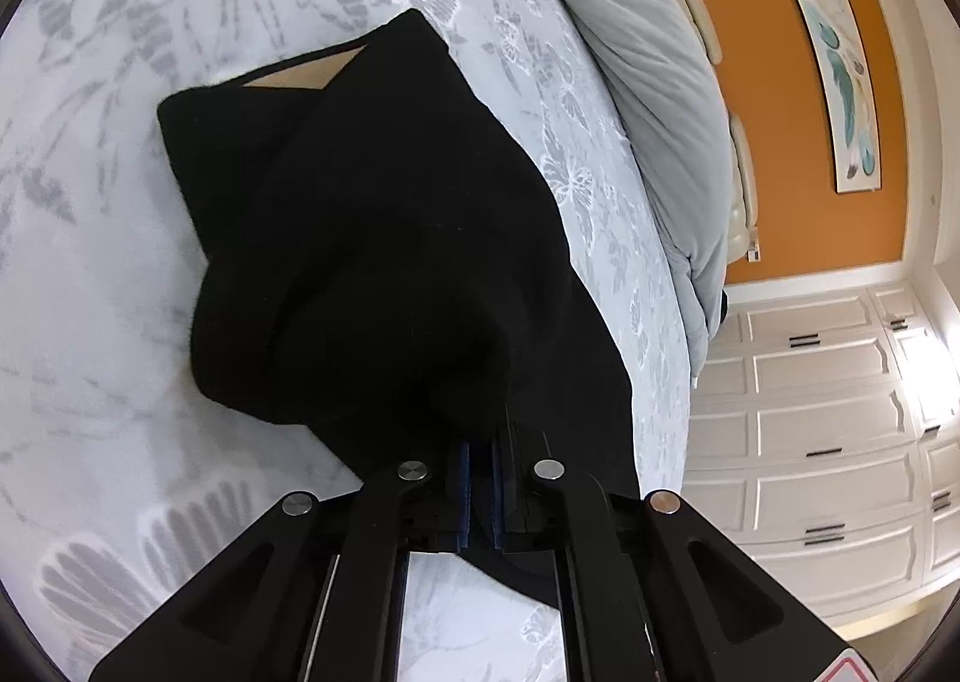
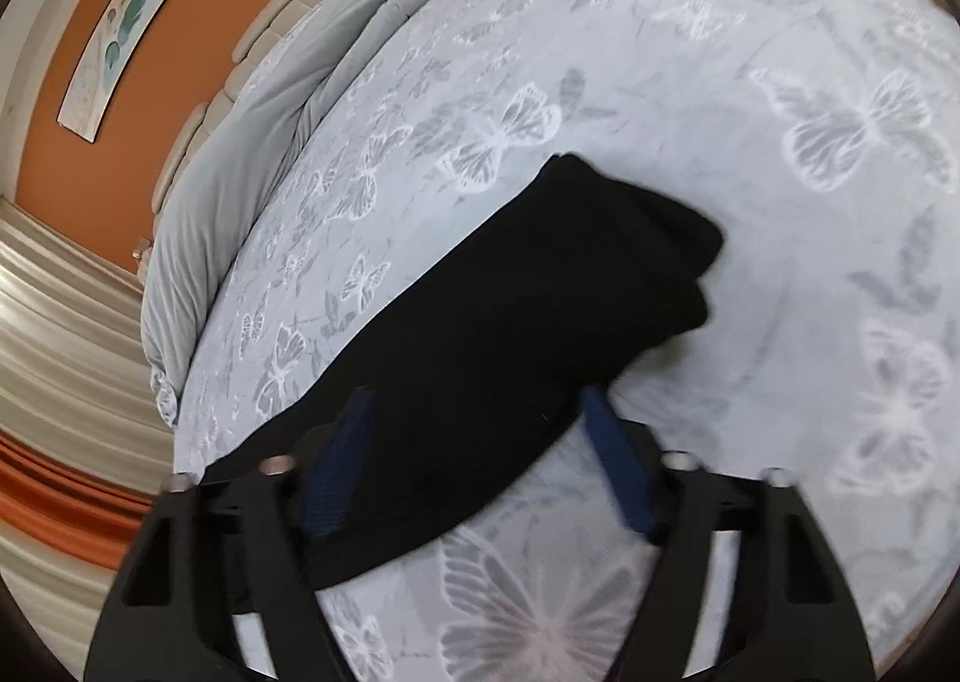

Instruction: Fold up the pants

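Observation:
Black pants (image 1: 372, 262) lie bunched on a pale blue bedspread with a butterfly print (image 1: 90, 322). A tan lining shows at the far waistband edge (image 1: 294, 77). My left gripper (image 1: 480, 442) is shut on a fold of the pants, with the cloth pinched between its blue pads. In the right wrist view the pants (image 2: 510, 310) lie folded over, and my right gripper (image 2: 480, 412) is open, its blue pads (image 2: 612, 454) spread on either side of the near edge of the cloth.
A grey duvet (image 1: 654, 99) is heaped along the far side of the bed, against a padded headboard (image 2: 282, 3). Behind it are an orange wall with a picture (image 1: 840, 63), white cabinet doors (image 1: 828, 430) and curtains (image 2: 54, 322).

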